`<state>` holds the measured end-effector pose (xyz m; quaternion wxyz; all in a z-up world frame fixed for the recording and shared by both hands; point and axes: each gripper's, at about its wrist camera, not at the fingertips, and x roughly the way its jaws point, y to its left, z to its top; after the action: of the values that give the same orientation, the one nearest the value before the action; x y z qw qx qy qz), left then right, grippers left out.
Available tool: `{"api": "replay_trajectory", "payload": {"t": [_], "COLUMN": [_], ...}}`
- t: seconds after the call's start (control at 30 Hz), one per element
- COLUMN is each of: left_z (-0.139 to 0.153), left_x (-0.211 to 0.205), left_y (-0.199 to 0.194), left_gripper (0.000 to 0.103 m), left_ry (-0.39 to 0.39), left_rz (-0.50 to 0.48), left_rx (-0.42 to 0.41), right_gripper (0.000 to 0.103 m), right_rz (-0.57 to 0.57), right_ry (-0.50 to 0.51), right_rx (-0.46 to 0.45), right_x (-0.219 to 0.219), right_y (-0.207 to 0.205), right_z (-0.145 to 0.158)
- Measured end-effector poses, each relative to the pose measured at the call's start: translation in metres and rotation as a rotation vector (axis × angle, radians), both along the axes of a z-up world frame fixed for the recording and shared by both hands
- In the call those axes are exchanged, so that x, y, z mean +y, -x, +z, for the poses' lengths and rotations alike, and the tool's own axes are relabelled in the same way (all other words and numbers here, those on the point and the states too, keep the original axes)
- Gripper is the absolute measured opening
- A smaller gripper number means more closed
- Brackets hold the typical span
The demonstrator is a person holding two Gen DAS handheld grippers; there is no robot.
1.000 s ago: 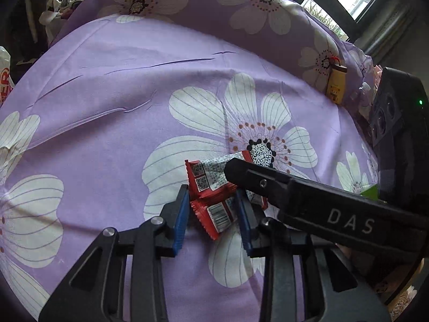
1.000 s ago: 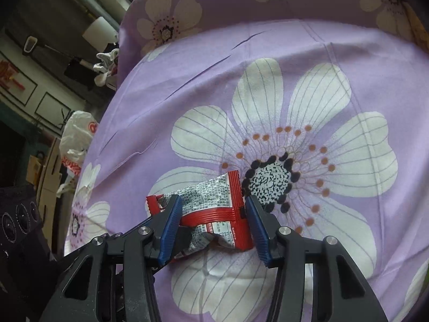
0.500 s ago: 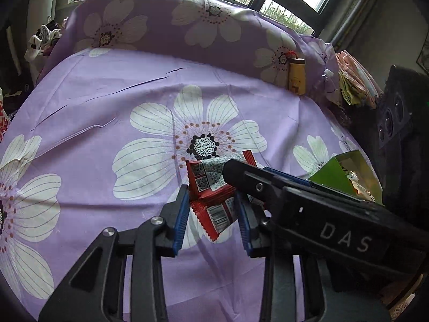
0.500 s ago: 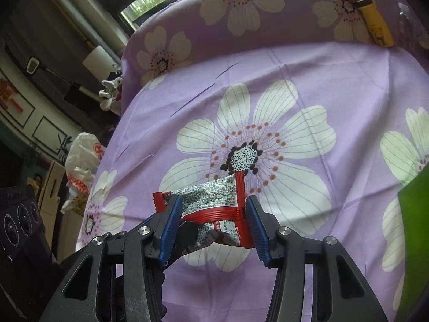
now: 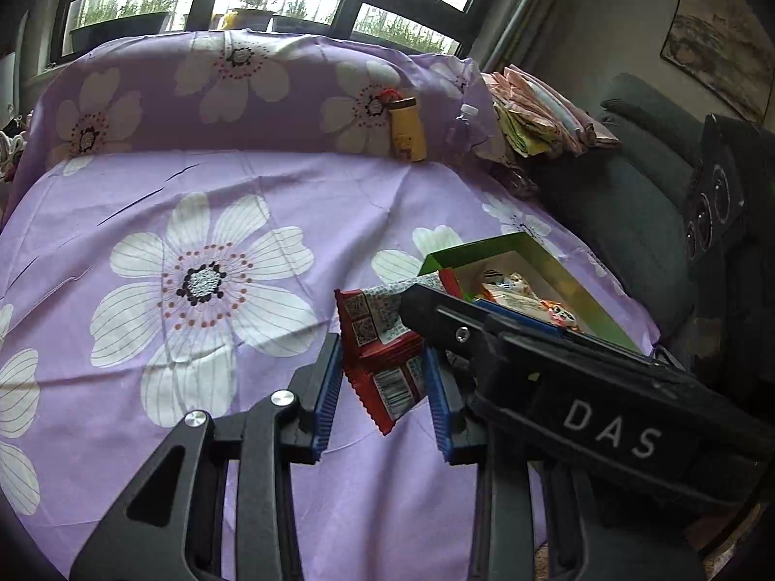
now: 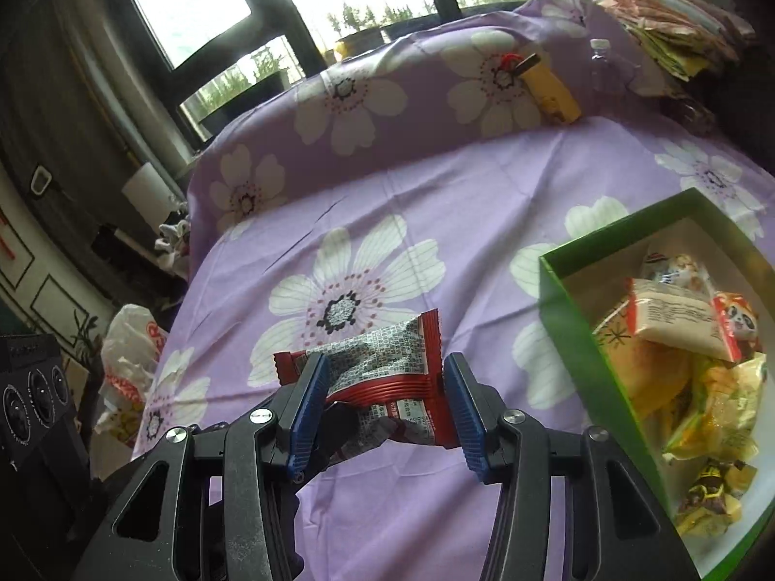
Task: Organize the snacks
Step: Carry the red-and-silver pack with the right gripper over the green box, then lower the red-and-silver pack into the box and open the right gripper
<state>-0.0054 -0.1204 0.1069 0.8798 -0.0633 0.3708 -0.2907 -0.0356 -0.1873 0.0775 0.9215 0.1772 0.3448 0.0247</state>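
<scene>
Two overlapping red snack packets are lifted above the purple flowered sheet. In the left wrist view my left gripper is shut on the lower packet, the one with a barcode. The upper packet carries QR codes. A black finger of my right gripper lies across it from the right. In the right wrist view my right gripper is shut on the red packet with white print. A green box holding several snack packs stands just to the right; the same box shows behind the grippers.
A yellow bottle and a clear plastic bottle lean against the covered backrest. A pile of folded packets sits at the back right. A black speaker stands on the right, and a white plastic bag sits off the left edge.
Both grippers have risen and moved right with the red packets still in them. The green box has come into view beside them, and the windows now show.
</scene>
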Motion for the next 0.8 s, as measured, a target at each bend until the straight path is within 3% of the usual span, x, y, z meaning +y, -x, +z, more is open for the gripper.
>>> {"api": "replay_trajectory", "payload": {"t": [0.13,0.33,0.6,0.8], "left_z": [0.007,0.012,-0.010,-0.023], "left_x": [-0.034,-0.088,-0.140,-0.166], "left_y": [0.003,0.007,0.001,-0.002], "left_gripper": [0.032,0.032,0.032,0.032], "left_ry": [0.025,-0.007,-0.011,-0.032], "left_rz": [-0.048,-0.125,-0.200,-0.219], "left_rx": [-0.004,-0.013,0.065,0.105], "right_gripper": [0.052,0.052,0.052,0.052], "right_rz": [-0.074,-0.158,-0.266,-0.312], "right_ry": [-0.003,-0.045,-0.069,-0.142], "right_rx": [-0.029,-0.040,0.025,0.059], "right_x": [-0.033,-0.084,-0.135,-0.167], "right_y": [0.015,0.032,0.040,0.043], "right_z": [0.009,0.010,-0.009,-0.027]}}
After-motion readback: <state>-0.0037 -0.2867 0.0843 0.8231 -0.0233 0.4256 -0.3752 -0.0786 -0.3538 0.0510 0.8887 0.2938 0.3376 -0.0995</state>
